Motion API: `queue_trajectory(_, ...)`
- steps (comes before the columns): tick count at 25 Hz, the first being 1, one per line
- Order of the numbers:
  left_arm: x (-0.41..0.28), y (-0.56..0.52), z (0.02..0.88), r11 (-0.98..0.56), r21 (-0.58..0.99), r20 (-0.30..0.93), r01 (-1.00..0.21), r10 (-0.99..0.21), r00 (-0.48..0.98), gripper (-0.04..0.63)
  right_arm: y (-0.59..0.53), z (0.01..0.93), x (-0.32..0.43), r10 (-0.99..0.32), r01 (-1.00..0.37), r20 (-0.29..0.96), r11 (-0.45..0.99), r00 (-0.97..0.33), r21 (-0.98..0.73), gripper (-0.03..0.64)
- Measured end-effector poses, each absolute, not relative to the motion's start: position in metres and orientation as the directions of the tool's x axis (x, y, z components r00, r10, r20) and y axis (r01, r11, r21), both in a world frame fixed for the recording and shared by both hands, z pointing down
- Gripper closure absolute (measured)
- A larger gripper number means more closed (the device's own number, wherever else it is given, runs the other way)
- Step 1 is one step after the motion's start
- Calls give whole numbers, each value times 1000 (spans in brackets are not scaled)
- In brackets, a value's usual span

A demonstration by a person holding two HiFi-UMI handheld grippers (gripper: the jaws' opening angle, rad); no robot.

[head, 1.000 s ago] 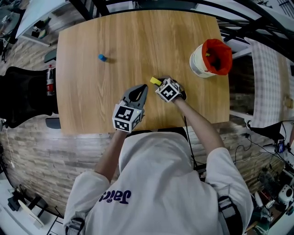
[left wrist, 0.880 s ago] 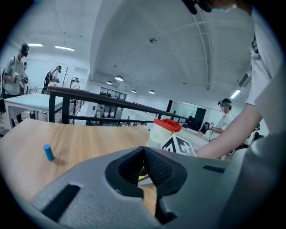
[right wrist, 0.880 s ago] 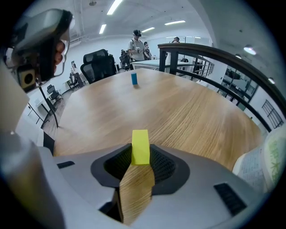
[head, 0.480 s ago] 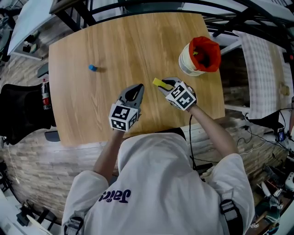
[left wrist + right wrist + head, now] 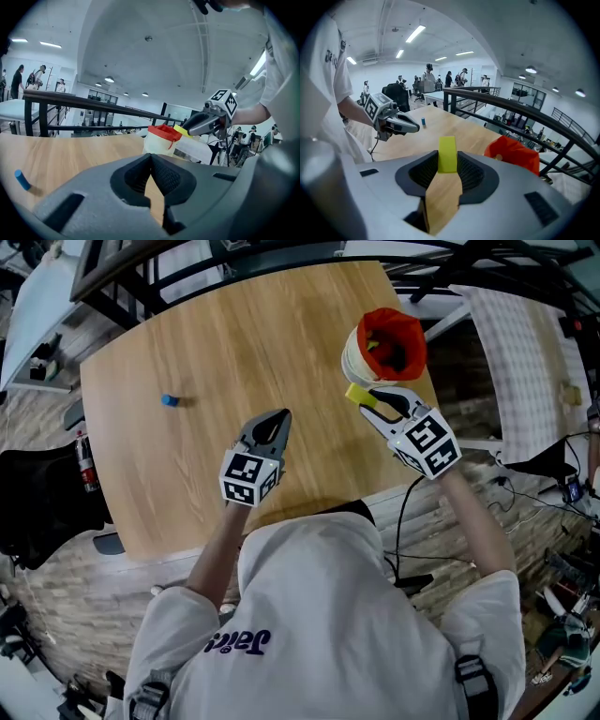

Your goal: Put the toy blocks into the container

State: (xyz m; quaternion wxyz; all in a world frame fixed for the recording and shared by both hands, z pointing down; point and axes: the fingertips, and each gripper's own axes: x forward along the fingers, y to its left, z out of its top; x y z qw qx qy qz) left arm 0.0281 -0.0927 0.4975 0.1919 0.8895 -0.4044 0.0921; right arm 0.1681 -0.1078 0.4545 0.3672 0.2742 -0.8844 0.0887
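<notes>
Flat oblong yellow block (image 5: 359, 395), clamped in your right gripper (image 5: 370, 400), long axis pointing upper left along the jaws, red-lined white container (image 5: 353, 357) upper right, your left gripper (image 5: 278, 419) closed, empty.

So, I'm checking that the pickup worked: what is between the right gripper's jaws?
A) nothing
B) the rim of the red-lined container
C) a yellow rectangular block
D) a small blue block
C: the yellow rectangular toy block sits clamped between the jaws of the right gripper.
</notes>
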Motion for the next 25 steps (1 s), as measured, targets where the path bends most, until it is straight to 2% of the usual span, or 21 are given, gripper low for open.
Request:
queue_trajectory(11, 29, -90, 503, -597, 253, 345, -761, -680, 648, 589, -186, 446, 262, -483, -521, 795, 815, -367, 254, 483)
queue_trajectory(19, 28, -88, 501, -586, 253, 345, -770, -689, 638, 589, -235, 491, 267, -346, -341, 906, 905, -244, 254, 483)
queue_trajectory(25, 24, -88, 501, -576, 250, 347, -779, -697, 627, 589, -252, 523, 258, -255, -281, 950, 939, -182, 198, 482)
